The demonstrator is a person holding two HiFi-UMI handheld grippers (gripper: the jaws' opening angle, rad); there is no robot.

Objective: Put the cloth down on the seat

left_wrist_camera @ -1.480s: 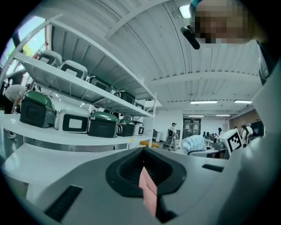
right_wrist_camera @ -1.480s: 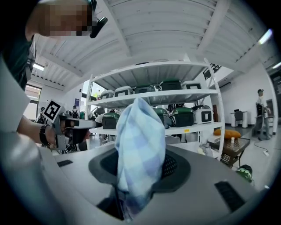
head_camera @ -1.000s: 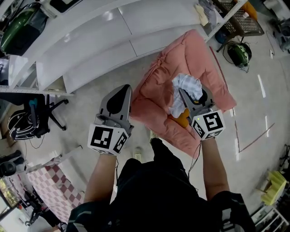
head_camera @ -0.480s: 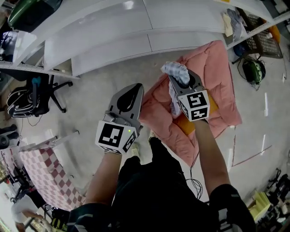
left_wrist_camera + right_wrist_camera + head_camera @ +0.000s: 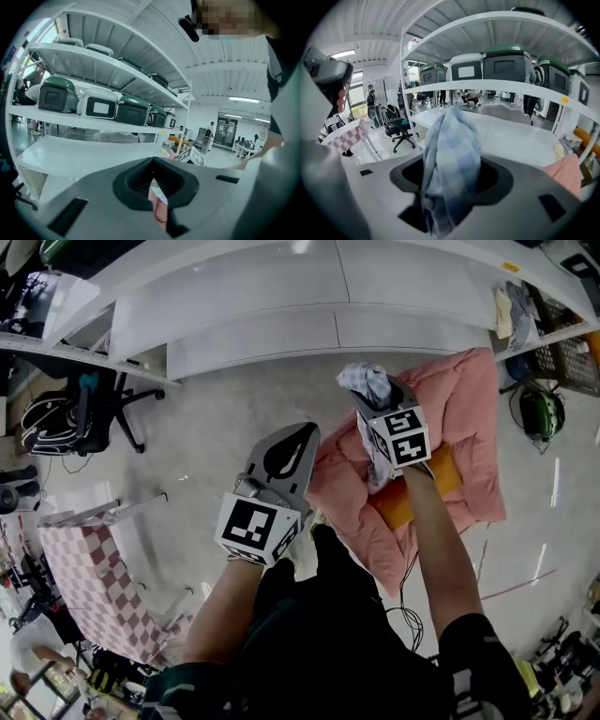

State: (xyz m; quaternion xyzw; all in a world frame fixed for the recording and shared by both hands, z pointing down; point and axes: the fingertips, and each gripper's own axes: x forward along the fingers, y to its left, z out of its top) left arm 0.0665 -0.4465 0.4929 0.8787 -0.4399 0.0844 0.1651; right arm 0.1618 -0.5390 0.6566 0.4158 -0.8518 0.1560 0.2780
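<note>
Your right tool (image 5: 382, 407) had swung across the seat (image 5: 459, 418) in the last second. A moment earlier it was over the middle of the pink cushion; now its tip sat over the far edge, the one facing the white shelf (image 5: 281, 296). Its jaws had just been opening, yet the cloth (image 5: 452, 154) was still bunched between them, standing up out of the grip in the right tool's own view, with a loose end trailing under the tool in the head view. I read that as a grip easing off but not yet let go, so the cloth had not come down on the seat. Because the tool had drifted to that far edge, a release there could have left part of the cloth hanging toward the floor. Bringing it back over the cushion's middle looked the safer drop. Your left tool (image 5: 296, 441) had sunk a little and hung closed and empty beside the seat's near left edge, with only a sliver of pink showing through the slit.
</note>
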